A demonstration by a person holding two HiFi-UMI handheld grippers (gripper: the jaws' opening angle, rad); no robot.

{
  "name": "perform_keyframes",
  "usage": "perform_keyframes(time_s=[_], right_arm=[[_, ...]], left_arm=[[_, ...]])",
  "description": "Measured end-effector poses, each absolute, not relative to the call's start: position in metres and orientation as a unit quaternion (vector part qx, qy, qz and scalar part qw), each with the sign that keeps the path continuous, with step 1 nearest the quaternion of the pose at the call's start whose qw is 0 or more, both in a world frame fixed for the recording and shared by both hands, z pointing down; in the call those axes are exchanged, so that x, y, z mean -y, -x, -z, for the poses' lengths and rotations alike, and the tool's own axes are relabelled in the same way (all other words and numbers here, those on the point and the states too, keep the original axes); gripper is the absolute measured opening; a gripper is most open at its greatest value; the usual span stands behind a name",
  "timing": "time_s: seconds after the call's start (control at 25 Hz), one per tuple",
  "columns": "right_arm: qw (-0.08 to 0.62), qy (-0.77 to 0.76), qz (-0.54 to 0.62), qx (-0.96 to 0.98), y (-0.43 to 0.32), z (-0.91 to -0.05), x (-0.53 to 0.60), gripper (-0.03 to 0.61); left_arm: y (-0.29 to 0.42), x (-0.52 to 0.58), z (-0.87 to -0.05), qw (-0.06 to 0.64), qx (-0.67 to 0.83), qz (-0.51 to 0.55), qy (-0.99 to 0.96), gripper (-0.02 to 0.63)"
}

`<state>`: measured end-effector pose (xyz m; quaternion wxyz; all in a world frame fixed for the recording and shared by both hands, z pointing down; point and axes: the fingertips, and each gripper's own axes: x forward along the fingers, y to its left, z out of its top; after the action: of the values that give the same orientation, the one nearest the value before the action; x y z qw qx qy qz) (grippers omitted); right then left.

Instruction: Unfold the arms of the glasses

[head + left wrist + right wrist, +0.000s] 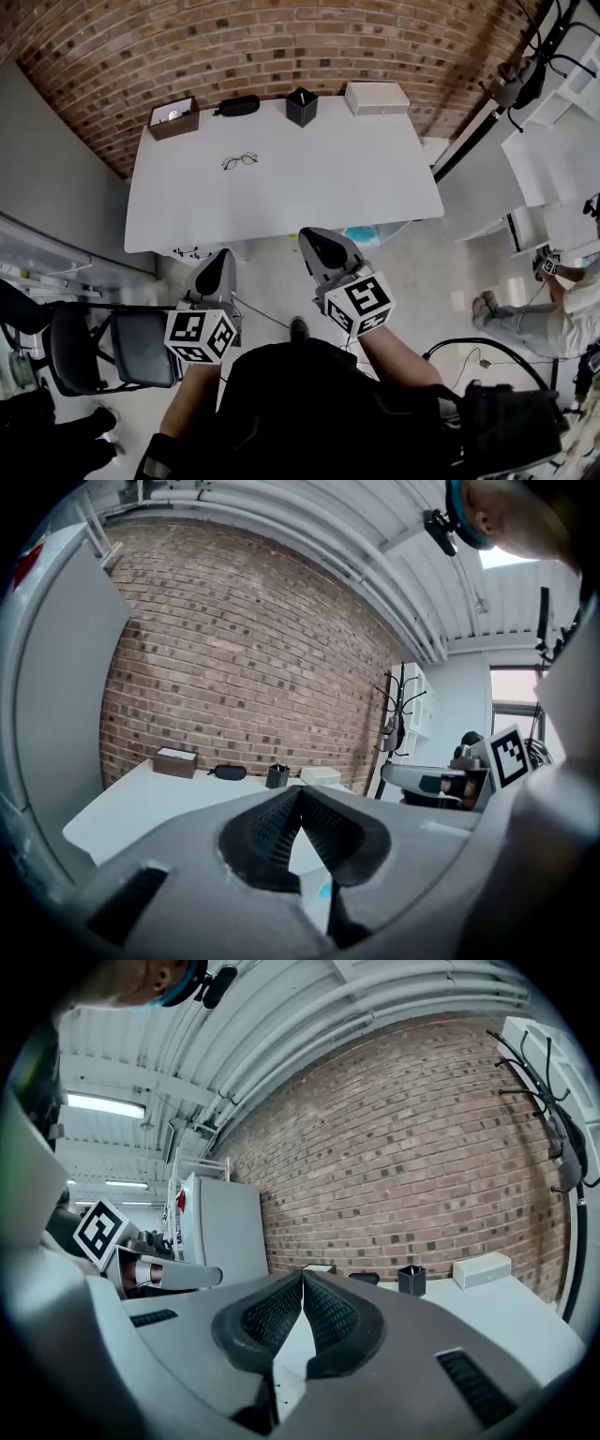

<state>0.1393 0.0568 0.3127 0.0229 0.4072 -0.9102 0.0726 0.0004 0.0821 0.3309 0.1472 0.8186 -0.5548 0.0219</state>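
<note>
Tabletop [328,178] lies bare around glasses [240,161]; boxes [377,97] line far edge.

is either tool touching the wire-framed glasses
No, the wire-framed glasses lie untouched on the white table; the left tool and right tool are short of its edge.

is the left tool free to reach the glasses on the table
Probably yes: the glasses lie alone on the white table, nothing between them and the left tool, which is shut, empty and short of the table's edge.
</note>
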Motion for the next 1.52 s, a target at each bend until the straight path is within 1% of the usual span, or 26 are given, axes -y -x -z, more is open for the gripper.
perform_keyframes(time_s=[0.32,0.6,0.88,1.08,1.24,1.52], right_arm=[[0.023,-0.379,-0.076,0.922,-0.135,-0.315,-0.020,0.009],[0.039,-0.369,-0.071,0.926,-0.117,-0.328,0.024,0.011],[0.077,-0.383,-0.084,0.917,-0.092,-0.354,0.082,0.011],[0.103,-0.388,-0.105,0.910,-0.075,-0.379,0.121,0.011],[0.130,-0.392,-0.110,0.904,-0.057,-0.400,0.151,0.011],[0.167,-0.383,-0.131,0.899,-0.027,-0.443,0.195,0.011]], left_arm=[[0.004,-0.044,-0.333,0.153,0.573,-0.028,-0.804,0.009],[0.021,0.001,-0.351,0.160,0.576,-0.031,-0.801,0.009],[0.050,0.060,-0.371,0.179,0.571,-0.042,-0.800,0.009],[0.075,0.104,-0.401,0.204,0.569,-0.063,-0.794,0.009],[0.092,0.141,-0.422,0.208,0.563,-0.083,-0.796,0.009],[0.117,0.193,-0.476,0.265,0.551,-0.095,-0.786,0.011]])
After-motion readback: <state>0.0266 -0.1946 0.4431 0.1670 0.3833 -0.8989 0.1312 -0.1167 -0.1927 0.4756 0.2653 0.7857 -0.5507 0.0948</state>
